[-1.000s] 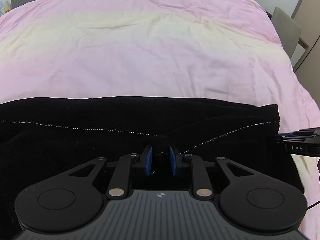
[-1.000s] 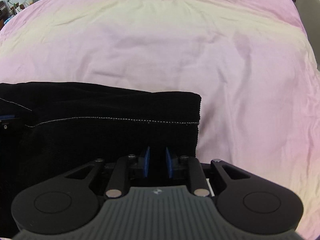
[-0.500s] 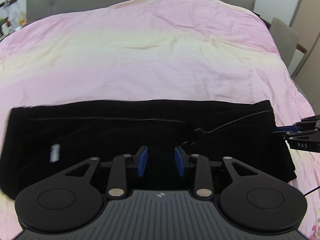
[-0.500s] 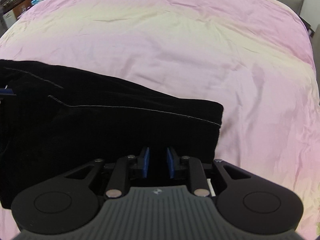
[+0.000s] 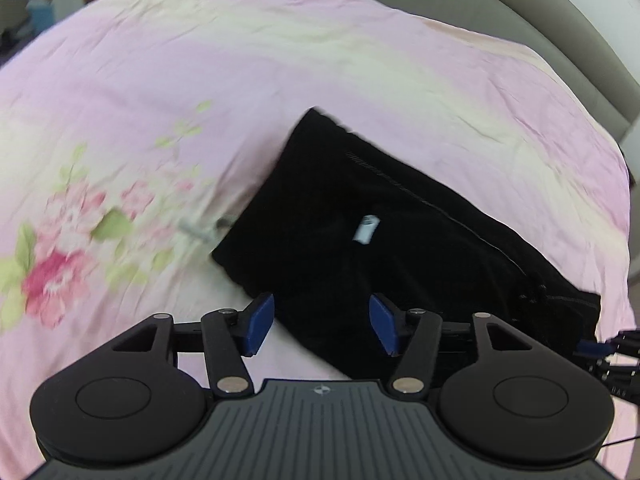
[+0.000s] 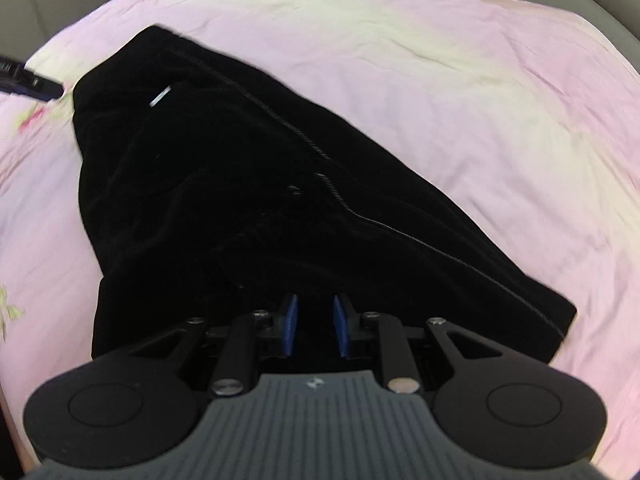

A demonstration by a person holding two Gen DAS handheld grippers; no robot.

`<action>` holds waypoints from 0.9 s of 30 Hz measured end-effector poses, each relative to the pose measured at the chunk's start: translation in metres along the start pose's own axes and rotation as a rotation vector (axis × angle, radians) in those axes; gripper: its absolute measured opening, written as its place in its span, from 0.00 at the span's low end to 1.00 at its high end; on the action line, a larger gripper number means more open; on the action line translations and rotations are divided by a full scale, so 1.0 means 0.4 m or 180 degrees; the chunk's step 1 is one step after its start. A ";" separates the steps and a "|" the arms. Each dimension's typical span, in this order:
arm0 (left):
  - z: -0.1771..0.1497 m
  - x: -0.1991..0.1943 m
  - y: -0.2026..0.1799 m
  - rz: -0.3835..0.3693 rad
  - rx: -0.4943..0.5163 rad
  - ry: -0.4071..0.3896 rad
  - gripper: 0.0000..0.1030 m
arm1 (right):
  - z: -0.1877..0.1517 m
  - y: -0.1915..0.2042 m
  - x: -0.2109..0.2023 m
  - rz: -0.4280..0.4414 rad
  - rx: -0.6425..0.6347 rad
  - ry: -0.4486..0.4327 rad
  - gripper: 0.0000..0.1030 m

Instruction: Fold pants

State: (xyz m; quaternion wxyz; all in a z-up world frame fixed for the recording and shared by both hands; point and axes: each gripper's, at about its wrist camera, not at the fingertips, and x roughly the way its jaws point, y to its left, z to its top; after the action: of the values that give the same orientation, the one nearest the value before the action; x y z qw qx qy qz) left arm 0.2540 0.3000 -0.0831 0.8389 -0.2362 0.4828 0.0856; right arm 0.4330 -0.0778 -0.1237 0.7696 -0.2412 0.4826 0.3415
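The black pants (image 5: 380, 240) lie folded in a long band on the pink bed cover (image 5: 280, 80), a white label (image 5: 366, 232) showing on top. My left gripper (image 5: 322, 322) hovers over their near edge. Its jaws are opening wide and the pads press on nothing. My right gripper (image 6: 315, 326) sits low on the pants (image 6: 240, 200), its blue pads a narrow gap apart with black cloth filling it. In the left wrist view the right gripper (image 5: 596, 348) reaches the pants' right end. The left gripper (image 6: 28, 80) shows beyond their far corner.
A floral print (image 5: 60, 272) marks the cover left of the pants. The grey padded headboard (image 5: 580, 20) curves along the upper right. Something small, grey and blurred (image 5: 200, 232) pokes out at the pants' left edge. Bare cover lies all around.
My left gripper let go of the pinched cloth, opened wide and drew back, rolling as it went. The right gripper kept its narrow gap and rolled too. The pants now look slanted in both views.
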 end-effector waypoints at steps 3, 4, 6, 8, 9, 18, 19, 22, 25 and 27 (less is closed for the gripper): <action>-0.016 0.029 0.056 -0.0104 -0.0299 -0.0068 0.63 | 0.023 0.023 0.032 -0.0005 -0.0366 0.0132 0.16; -0.020 0.039 0.070 -0.0144 -0.0382 -0.0082 0.63 | 0.029 0.030 0.041 -0.0036 -0.0512 0.0154 0.16; -0.025 0.064 0.087 -0.0167 -0.0522 -0.0112 0.63 | 0.039 0.040 0.059 -0.0134 -0.0842 0.0173 0.16; -0.025 0.088 0.097 -0.0115 -0.0592 -0.0111 0.63 | 0.054 0.045 0.073 -0.0140 -0.1073 0.0197 0.16; -0.028 0.101 0.103 -0.0091 -0.0628 -0.0108 0.63 | 0.063 0.046 0.081 -0.0111 -0.1135 0.0213 0.16; -0.044 0.176 0.155 -0.0287 -0.0815 -0.0224 0.79 | 0.117 0.081 0.214 0.0016 -0.1584 0.0561 0.17; -0.047 0.185 0.157 -0.0321 -0.0847 -0.0250 0.79 | 0.119 0.082 0.225 0.0020 -0.1581 0.0588 0.17; -0.056 0.209 0.157 -0.0422 -0.0971 -0.0378 0.76 | 0.120 0.079 0.241 0.0055 -0.1514 0.0627 0.17; -0.076 0.223 0.153 -0.0430 -0.1197 -0.0520 0.63 | 0.123 0.071 0.242 0.0091 -0.1423 0.0639 0.17; -0.085 0.217 0.136 -0.0307 -0.1278 -0.0619 0.57 | 0.126 0.074 0.244 0.0075 -0.1400 0.0663 0.17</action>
State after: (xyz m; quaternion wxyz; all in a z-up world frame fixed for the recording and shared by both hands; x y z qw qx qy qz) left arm 0.2527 0.3241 -0.1883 0.8208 -0.4119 0.3611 0.1621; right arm 0.4692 0.0054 -0.1924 0.6407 -0.4312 0.4762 0.4205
